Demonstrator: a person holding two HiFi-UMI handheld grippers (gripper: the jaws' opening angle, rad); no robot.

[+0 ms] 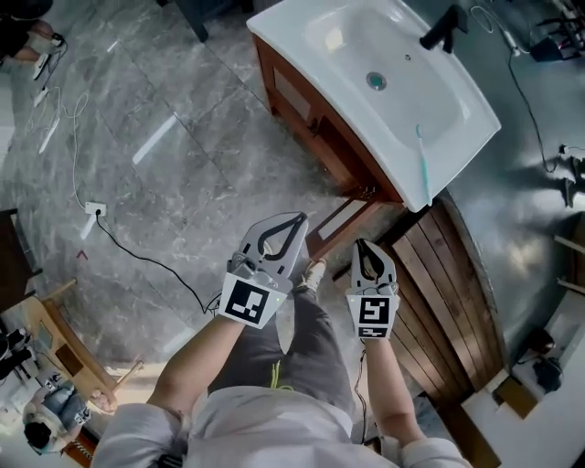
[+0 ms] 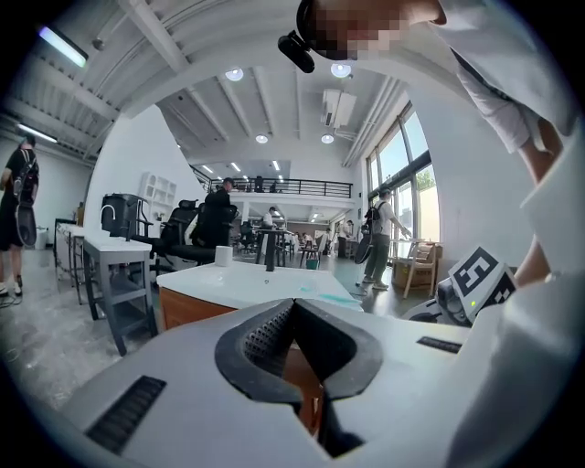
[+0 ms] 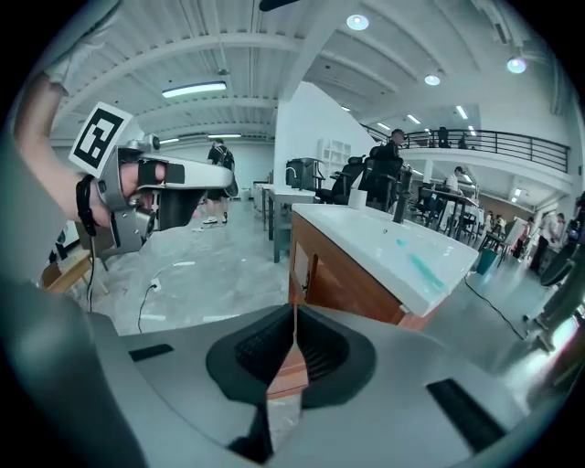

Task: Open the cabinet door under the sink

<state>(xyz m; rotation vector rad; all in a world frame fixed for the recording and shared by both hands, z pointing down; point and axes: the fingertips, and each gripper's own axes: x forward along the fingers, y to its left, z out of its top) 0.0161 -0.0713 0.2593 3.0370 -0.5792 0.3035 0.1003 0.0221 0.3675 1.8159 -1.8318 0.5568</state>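
Both tools hang in the air in front of the person. The left tool point(image 1: 294, 222) has its jaws pressed together at the tips on nothing, and the right tool point(image 1: 360, 245) is closed and empty too. Just ahead of them the cabinet door point(image 1: 340, 222) stands swung out from the wooden cabinet point(image 1: 302, 101) under the white sink point(image 1: 274, 23), touched by neither tool, with a teal toothbrush point(image 1: 422, 164) lying on the sink's near rim.
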